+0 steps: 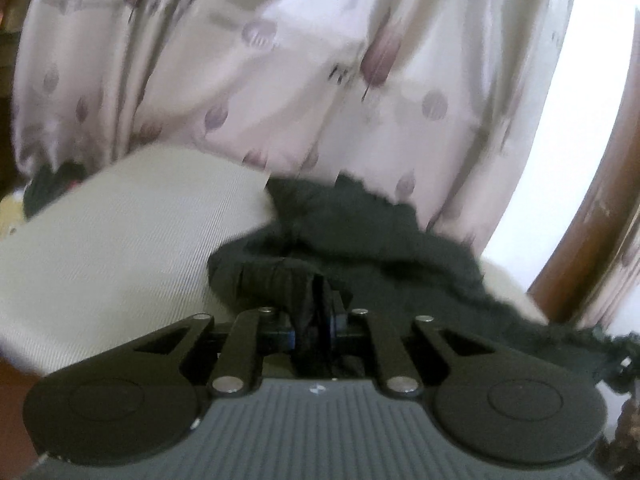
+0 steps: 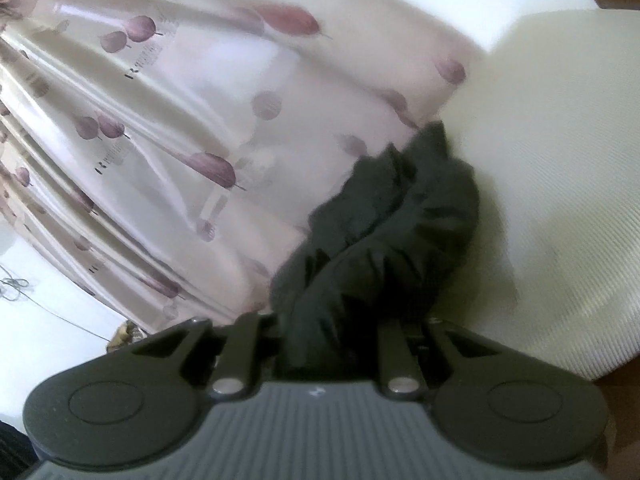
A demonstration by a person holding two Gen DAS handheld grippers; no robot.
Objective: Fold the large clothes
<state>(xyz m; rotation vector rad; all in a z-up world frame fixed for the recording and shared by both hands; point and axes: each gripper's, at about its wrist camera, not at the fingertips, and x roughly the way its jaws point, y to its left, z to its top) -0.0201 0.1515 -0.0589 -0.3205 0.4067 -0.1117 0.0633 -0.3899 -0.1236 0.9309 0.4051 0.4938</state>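
A black garment (image 1: pixel 360 236) lies bunched on a cream ribbed cushion (image 1: pixel 120 248). My left gripper (image 1: pixel 318 320) is shut on a fold of the black garment, its jaws pressed together with cloth between them. In the right wrist view the same black garment (image 2: pixel 384 236) rises in a twisted bundle from my right gripper (image 2: pixel 328 344), which is shut on it; the cloth hides the fingertips. The cream cushion (image 2: pixel 560 200) lies to the right of the bundle.
A pale curtain with purple leaf prints (image 1: pixel 280 80) hangs right behind the cushion; it fills the left of the right wrist view (image 2: pixel 160 140). A brown wooden frame (image 1: pixel 592 240) stands at the right. Both views are motion-blurred.
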